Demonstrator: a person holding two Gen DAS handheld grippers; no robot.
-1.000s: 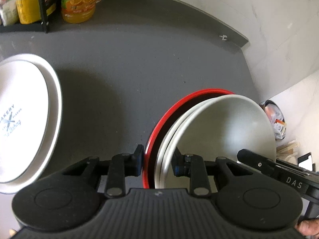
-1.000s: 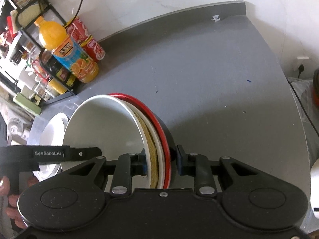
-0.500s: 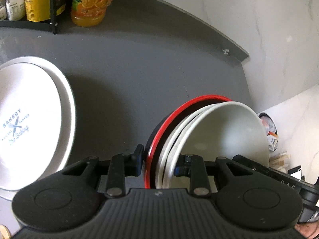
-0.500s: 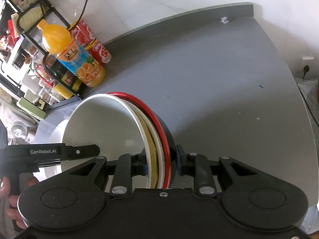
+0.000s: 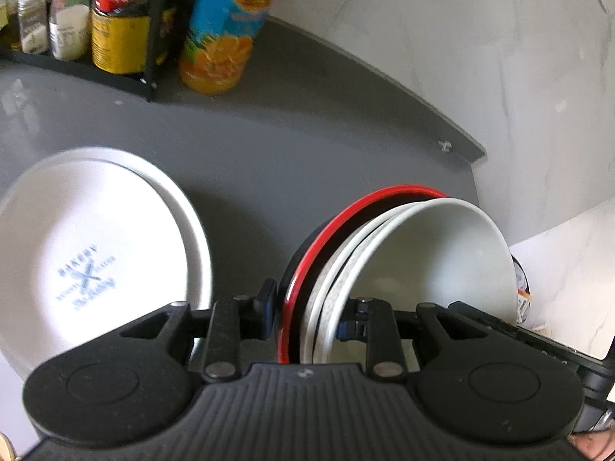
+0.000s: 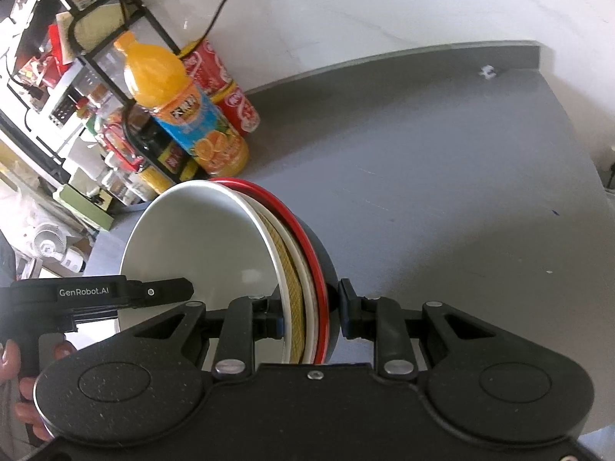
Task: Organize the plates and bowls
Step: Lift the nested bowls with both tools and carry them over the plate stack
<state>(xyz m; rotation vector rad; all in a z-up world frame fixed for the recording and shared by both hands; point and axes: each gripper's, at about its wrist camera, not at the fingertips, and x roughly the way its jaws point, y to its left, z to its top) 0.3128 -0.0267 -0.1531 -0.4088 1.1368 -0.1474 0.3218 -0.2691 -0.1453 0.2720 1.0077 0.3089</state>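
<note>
Between the two pads of the left claw (image 5: 305, 315) sits the near rim of a nested stack of bowls (image 5: 423, 269): a white bowl innermost, a speckled one and another white one behind it, and a black bowl with a red rim (image 5: 346, 215) outermost. That claw is clamped on the stack, one pad against the black outer wall and the other inside the white bowl. Opposite it, the right claw (image 6: 311, 313) is clamped on the far side of the same stack (image 6: 200, 246), one pad inside the white bowl and the other on the black wall. The stack is tilted on edge, its mouth turned sideways, held off the grey surface (image 5: 269, 161) by both claws.

Left of the left claw, stacked white plates (image 5: 96, 249) with a blue printed mark lie on the surface, apart from the bowls. Ahead of that claw stand an orange juice bottle (image 5: 226, 30) and a black rack (image 5: 146, 38) holding jars and cans. From the right wrist view the juice bottle (image 6: 180, 115) stands ahead and to the left, with a red can (image 6: 223, 88) just behind it. A hand (image 6: 11, 368) grips the left claw's handle at the left edge of that view.
</note>
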